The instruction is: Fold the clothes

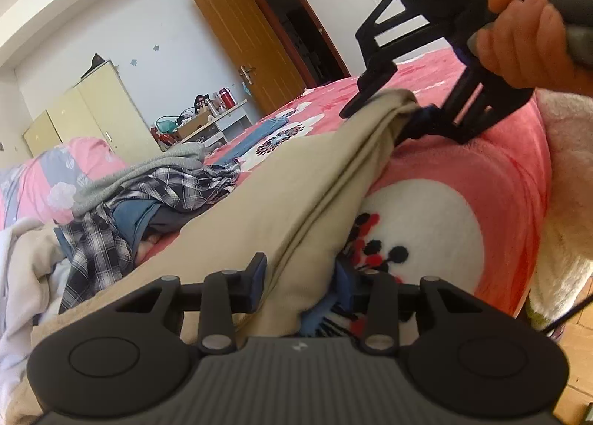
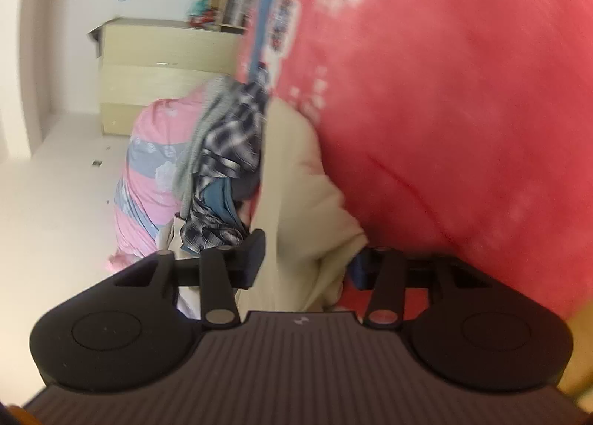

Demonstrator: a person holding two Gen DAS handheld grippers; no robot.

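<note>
A beige garment (image 1: 296, 173) lies in a long taut fold across the pink blanket (image 1: 500, 173), stretched between both grippers. In the left wrist view my left gripper (image 1: 300, 280) is shut on its near end, the cloth bunched between the pads. At the far end, upper right, a hand (image 1: 530, 35) holds my right gripper (image 1: 385, 117), which pinches the raised corner. The right wrist view is rolled sideways and blurred; there the beige garment (image 2: 296, 202) fills the gap of my right gripper (image 2: 307, 262).
A heap of clothes with a plaid shirt (image 1: 155, 202), grey and blue pieces lies left of the garment. A blue folded item (image 1: 267, 128) sits farther back. Pink-grey bedding (image 1: 44, 180), a cream wardrobe (image 1: 92, 113), a cluttered shelf (image 1: 215, 117) and an open door (image 1: 252, 46) stand beyond.
</note>
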